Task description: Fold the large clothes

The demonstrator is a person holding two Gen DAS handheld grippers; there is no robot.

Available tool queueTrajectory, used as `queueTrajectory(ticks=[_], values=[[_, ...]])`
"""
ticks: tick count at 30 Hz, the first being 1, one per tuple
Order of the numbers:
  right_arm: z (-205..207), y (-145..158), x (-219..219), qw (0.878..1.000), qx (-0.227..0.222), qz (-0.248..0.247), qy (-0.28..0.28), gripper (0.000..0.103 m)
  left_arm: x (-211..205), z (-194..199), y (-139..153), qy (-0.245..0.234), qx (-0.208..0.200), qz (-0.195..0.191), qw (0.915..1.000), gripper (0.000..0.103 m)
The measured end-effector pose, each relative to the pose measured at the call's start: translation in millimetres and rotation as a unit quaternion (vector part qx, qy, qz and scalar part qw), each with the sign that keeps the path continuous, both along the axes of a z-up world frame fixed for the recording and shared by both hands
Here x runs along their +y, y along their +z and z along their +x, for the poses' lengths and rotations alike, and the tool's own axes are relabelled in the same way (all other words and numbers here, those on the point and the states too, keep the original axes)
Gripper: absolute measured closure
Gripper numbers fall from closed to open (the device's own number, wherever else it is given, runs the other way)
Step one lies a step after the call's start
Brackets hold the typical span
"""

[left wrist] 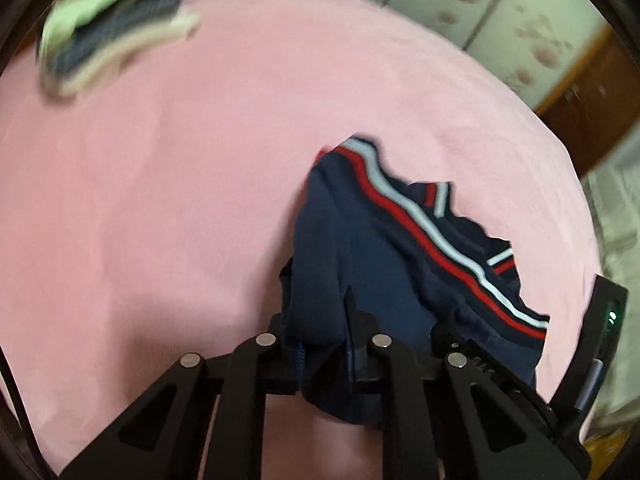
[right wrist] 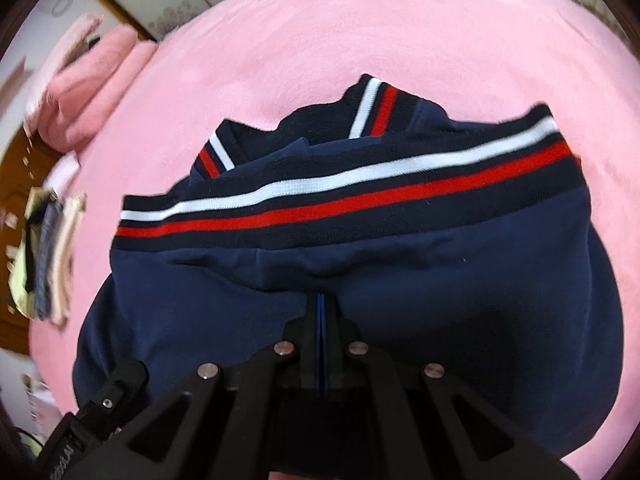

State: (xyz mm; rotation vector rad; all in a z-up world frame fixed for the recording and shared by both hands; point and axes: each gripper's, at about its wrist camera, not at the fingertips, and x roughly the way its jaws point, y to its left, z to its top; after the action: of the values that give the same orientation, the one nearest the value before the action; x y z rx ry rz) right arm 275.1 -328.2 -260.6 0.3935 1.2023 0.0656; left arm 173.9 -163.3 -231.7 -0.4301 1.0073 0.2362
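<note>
A navy garment (left wrist: 360,248) with a red and white striped band lies bunched on the pink bed cover (left wrist: 160,200). My left gripper (left wrist: 320,320) is shut on a fold of its navy cloth, which drapes over the left finger and hides it. In the right wrist view the same garment (right wrist: 400,280) fills the middle, with its striped band (right wrist: 340,196) running across and two striped cuffs behind. My right gripper (right wrist: 322,312) is shut on the navy cloth near its lower edge, fingers pressed together with fabric bunched at the tips.
A stack of folded clothes (left wrist: 116,28) (right wrist: 48,252) sits near the bed's far side. Pink pillows (right wrist: 92,80) lie by a flowered wardrobe (left wrist: 500,20). A black device with a green light (left wrist: 608,320) stands at the right edge. Brown wooden floor (right wrist: 16,200) borders the bed.
</note>
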Motion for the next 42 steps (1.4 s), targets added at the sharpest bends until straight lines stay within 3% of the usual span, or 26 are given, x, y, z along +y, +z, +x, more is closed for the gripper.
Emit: queueTrajectory(ticks=[4, 7, 13, 21, 24, 27, 28, 29, 32, 33, 34, 35, 36, 37, 38, 40, 42], values=[[-3, -2, -15, 0.999, -0.005, 0.049, -0.004, 0.103, -32, 2, 23, -0.069, -0.035, 0.054, 0.9955, 0.092], [-2, -4, -33, 0.995, 0.002, 0.102, -0.011, 0.103, -59, 1, 37, -0.133, -0.055, 0.105, 0.9841, 0.093], [-15, 11, -89, 0.990, -0.008, 0.128, -0.059, 0.103, -111, -7, 59, -0.212, -0.091, 0.103, 0.9676, 0.095], [-46, 36, -196, 0.980, -0.067, 0.143, -0.124, 0.102, -190, -6, 20, -0.330, 0.002, 0.037, 0.9432, 0.095], [-48, 40, -218, 0.974, -0.080, 0.179, -0.110, 0.101, -201, -11, 3, -0.349, 0.040, 0.042, 0.9353, 0.095], [-46, 40, -225, 0.967, -0.089, 0.220, -0.093, 0.098, -202, -17, 1, -0.374, 0.042, 0.048, 0.9251, 0.094], [-37, 41, -220, 0.961, -0.088, 0.253, -0.075, 0.098, -202, -17, 1, -0.385, 0.046, 0.053, 0.9202, 0.089], [-37, 41, -220, 0.961, -0.088, 0.253, -0.075, 0.098, -203, -17, 0, -0.399, 0.053, 0.059, 0.9135, 0.086], [-24, 41, -206, 0.962, -0.076, 0.256, -0.057, 0.098, -210, -20, 1, -0.451, 0.095, 0.110, 0.8804, 0.081], [-20, 40, -198, 0.963, -0.067, 0.255, -0.049, 0.098, -210, -20, 3, -0.460, 0.104, 0.115, 0.8745, 0.075], [-16, 38, -187, 0.964, -0.058, 0.258, -0.035, 0.098, -209, -20, 6, -0.466, 0.113, 0.115, 0.8701, 0.061], [-14, 35, -181, 0.964, -0.050, 0.261, -0.022, 0.098, -207, -19, 10, -0.469, 0.122, 0.110, 0.8679, 0.051], [-11, 32, -175, 0.965, -0.040, 0.259, -0.013, 0.096, -202, -19, 16, -0.469, 0.129, 0.102, 0.8677, 0.030], [-6, 30, -166, 0.966, -0.030, 0.256, -0.003, 0.089, -196, -20, 22, -0.464, 0.129, 0.100, 0.8706, 0.017], [-5, 28, -160, 0.967, -0.025, 0.255, 0.003, 0.084, -191, -21, 28, -0.457, 0.124, 0.103, 0.8747, 0.015], [-2, 25, -148, 0.966, -0.012, 0.258, 0.016, 0.061, -178, -23, 38, -0.444, 0.121, 0.111, 0.8811, 0.015], [2, 23, -136, 0.967, -0.002, 0.256, 0.022, 0.056, -163, -23, 43, -0.428, 0.123, 0.121, 0.8873, 0.015]])
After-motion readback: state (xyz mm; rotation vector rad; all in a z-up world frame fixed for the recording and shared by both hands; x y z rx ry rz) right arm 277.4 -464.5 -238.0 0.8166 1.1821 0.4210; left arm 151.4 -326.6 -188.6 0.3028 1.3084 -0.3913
